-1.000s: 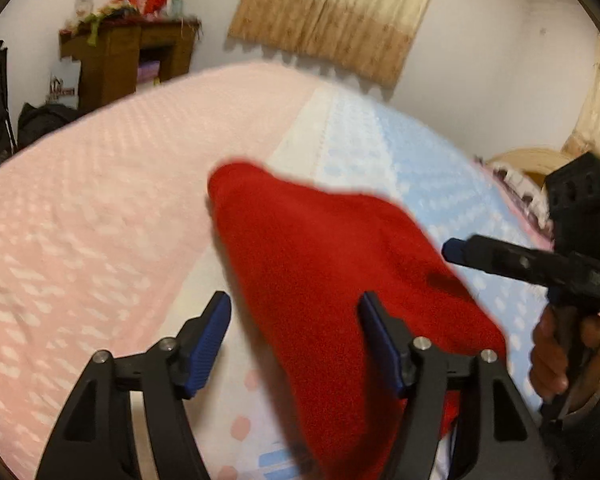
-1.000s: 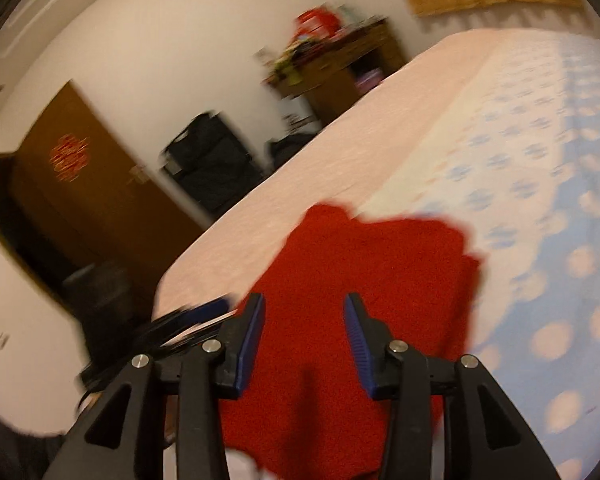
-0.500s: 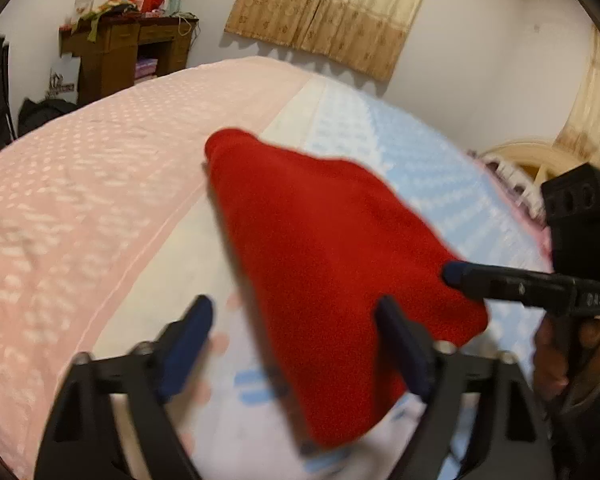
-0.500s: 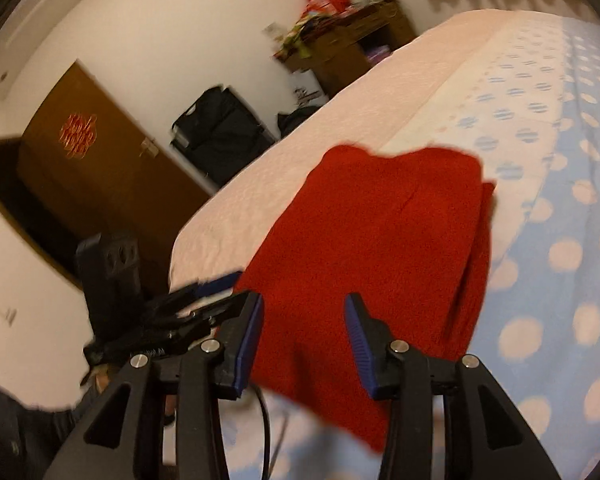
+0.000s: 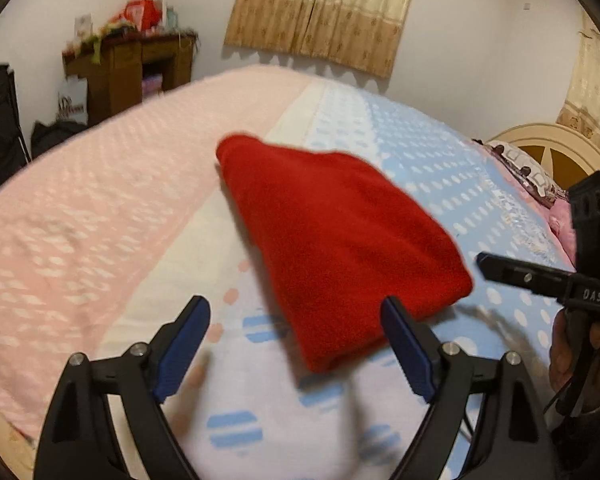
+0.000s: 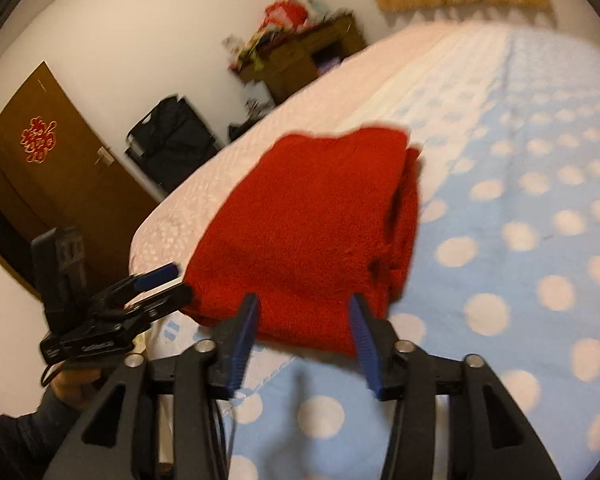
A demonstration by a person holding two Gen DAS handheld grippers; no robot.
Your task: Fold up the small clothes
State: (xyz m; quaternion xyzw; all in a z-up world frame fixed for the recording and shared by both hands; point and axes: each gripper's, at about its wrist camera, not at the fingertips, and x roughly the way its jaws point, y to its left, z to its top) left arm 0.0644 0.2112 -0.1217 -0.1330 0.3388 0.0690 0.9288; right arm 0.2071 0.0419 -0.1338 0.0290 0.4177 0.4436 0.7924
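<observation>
The left hand-held gripper (image 5: 296, 340) stands wide open and empty at the 6 o'clock edge of the left wrist view, its blue pads (image 5: 182, 350) splayed to either side of the near corner of the red garment (image 5: 332, 240) without touching it; that stance suits a tool that is clear of the cloth, not one about to pinch it. The garment lies flat on the bed (image 5: 80, 232) as a thick stack of layers, straddling the seam where the pink half of the spread meets the blue spotted half, its far corner toward 12 o'clock and its near corner between the left pads. From the right wrist view the layered edge runs down its 3 o'clock side (image 6: 408, 216), which suggests the piece is already folded at least once and sits where the two tools can reach it from opposite sides. The right hand-held gripper (image 6: 304, 332) is likewise open and holds nothing, its pads (image 6: 364, 336) just short of the near edge of the cloth, low over the bedspread; in the left view it appears at 3 o'clock beside the garment (image 5: 540, 280). Judging by the compact shape, this piece looks close to finished, perhaps needing only a last fold or smoothing. Both views are somewhat blurred, so finer creases cannot be read.
</observation>
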